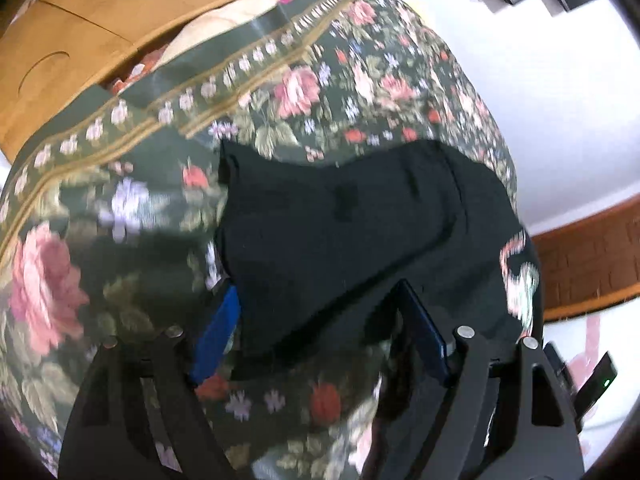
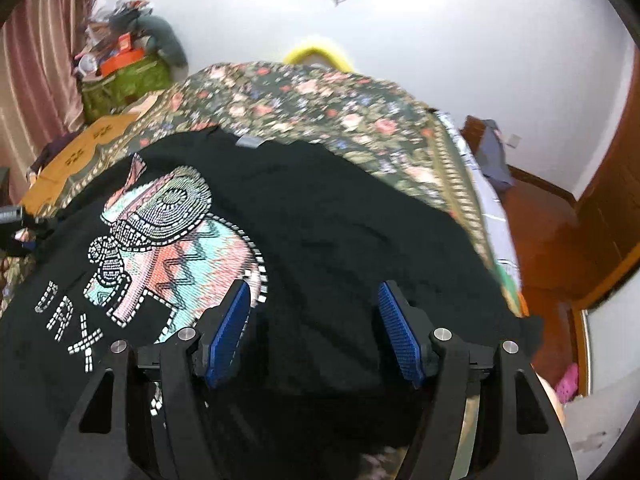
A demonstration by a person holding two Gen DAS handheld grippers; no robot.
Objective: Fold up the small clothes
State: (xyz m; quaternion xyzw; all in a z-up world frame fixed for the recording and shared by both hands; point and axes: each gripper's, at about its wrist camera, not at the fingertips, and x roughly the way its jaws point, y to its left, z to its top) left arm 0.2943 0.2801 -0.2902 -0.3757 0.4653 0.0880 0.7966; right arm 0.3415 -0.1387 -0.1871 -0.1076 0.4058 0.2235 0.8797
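A black T-shirt (image 2: 320, 224) with a beaded pink and teal elephant print (image 2: 176, 240) lies spread on a floral bedspread (image 2: 320, 104). My right gripper (image 2: 314, 332) is open, its blue pads (image 2: 230, 332) hovering over the shirt's near edge, right of the print. In the left wrist view a black sleeve or corner of the shirt (image 1: 340, 232) lies on the bedspread (image 1: 100, 220). My left gripper (image 1: 320, 336) is open, its jaws on either side of the black cloth's near edge.
A wooden headboard (image 1: 80, 32) borders the bed on the left. A cluttered green box (image 2: 124, 76) and curtain stand beyond the bed. A wooden door and floor (image 2: 560, 240) lie to the right of the bed edge.
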